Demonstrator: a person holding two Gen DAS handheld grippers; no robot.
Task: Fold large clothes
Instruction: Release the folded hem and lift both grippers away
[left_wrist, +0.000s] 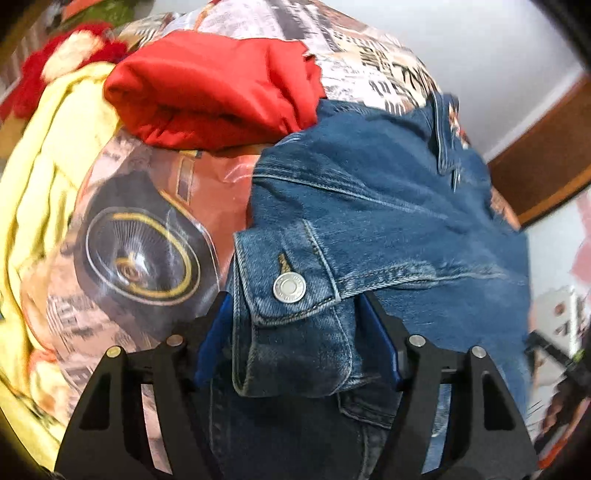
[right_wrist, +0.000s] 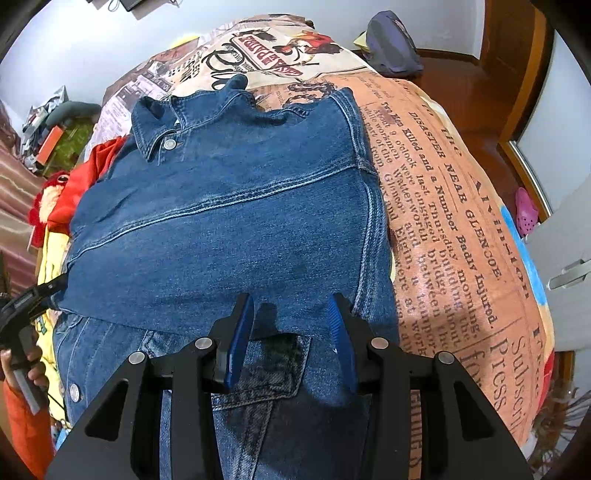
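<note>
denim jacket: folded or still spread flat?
Partly folded: the denim jacket has its upper half doubled over the lower part, fold edge near the right claw.

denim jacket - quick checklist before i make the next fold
1. Left gripper has cloth: ok, a bunched, buttoned part of the denim jacket sits between its jaws.
2. Left grip firm: cannot tell, contact with the blue pads is not clear.
3. Right gripper ready: ok, jaws open over the jacket, nothing between them.
4. Jacket flat: ok at the back panel; collar end rumpled.
5. Room on the bedspread: ok to the right; red garment and yellow cloth crowd the left.
</note>
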